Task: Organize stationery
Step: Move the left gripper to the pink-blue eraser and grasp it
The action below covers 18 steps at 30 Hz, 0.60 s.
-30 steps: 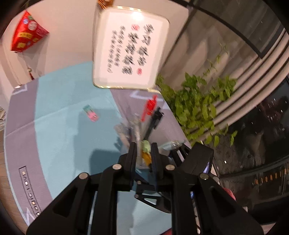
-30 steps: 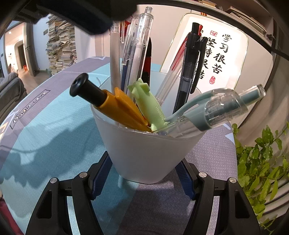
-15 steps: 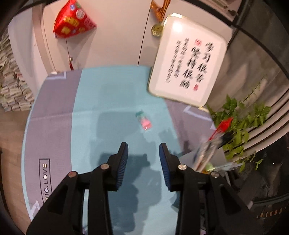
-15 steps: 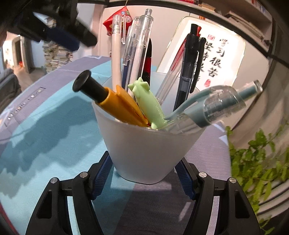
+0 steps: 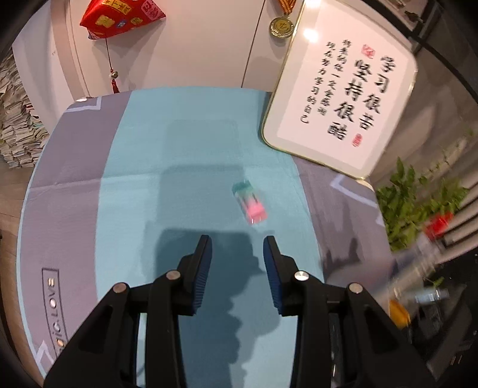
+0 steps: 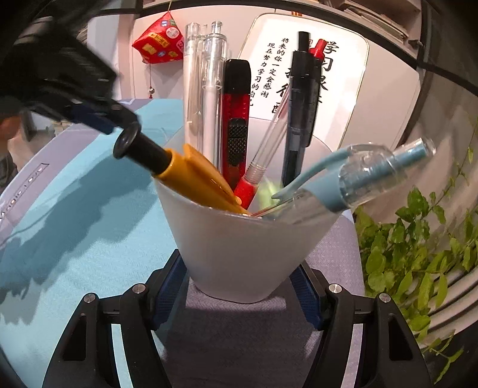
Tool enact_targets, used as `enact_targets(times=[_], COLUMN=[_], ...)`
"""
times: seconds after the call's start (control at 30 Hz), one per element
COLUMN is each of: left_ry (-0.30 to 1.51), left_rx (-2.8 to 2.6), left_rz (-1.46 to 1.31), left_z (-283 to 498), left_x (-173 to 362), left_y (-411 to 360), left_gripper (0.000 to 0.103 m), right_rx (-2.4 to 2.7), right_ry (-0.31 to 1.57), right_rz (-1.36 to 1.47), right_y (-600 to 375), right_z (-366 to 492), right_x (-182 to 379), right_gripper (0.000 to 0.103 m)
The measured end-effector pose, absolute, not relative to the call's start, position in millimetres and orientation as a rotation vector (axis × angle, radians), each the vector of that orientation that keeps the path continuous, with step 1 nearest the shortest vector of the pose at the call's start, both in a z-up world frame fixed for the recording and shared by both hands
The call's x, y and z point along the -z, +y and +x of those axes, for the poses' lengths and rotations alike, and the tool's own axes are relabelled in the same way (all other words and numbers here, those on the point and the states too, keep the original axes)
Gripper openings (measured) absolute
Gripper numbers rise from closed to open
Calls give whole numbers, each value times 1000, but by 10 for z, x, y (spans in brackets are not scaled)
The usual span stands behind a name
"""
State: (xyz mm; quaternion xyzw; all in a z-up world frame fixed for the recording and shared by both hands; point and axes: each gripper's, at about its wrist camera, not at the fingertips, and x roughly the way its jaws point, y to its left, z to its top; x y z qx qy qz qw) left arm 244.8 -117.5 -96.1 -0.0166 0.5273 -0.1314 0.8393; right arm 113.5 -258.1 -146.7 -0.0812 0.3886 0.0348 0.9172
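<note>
On the blue middle of the mat (image 5: 185,185), just beyond our left gripper (image 5: 237,246), lies the last loose piece, a small pink and green eraser (image 5: 249,203), a little to the right of the line between the fingers and angled across it. The left jaws have just been opening and now stand apart with nothing between them. Our right gripper (image 6: 239,277) is clamped on the frosted cup (image 6: 248,247), which stands on the grey right part of the mat and already holds pens, a red utility knife (image 6: 236,125) and an orange-handled tool (image 6: 191,170). To do this step well, we judge that we should bring the left fingers down astride the eraser's narrow sides, turning the wrist to match its slant, close only once both pads flank it, and keep the cup steady for the drop. The mat is soft cloth with grey borders. At its far right edge a framed calligraphy board (image 5: 343,95) leans, a medal (image 5: 280,27) and a red ornament (image 5: 122,16) hang on the far wall, a leafy plant (image 5: 418,203) sits to the right, and stacked papers (image 5: 18,119) rise to the left
</note>
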Motion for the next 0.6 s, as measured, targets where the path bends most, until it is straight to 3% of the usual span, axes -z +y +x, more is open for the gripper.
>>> enact_targets(times=[0.17, 0.47, 0.53, 0.6], left_ry=[1122, 1132, 1133, 1127], left_rx=[236, 142, 142, 161], left_rz=[7, 74, 83, 100], left_z=[2705, 2955, 2953, 2924], left_x=[1122, 1439, 1458, 1446], left_y=[-1414, -1571, -1568, -1552], left_gripper=[40, 40, 40, 29], right_rx=[-77, -100, -105, -107], right_ry=[817, 856, 860, 863], right_rz=[-150, -120, -112, -108], right_y=[-2596, -2690, -2715, -2752], right_z=[1138, 1192, 1205, 1199], right_x=[1499, 1565, 1566, 1573], right_gripper=[70, 70, 70, 70])
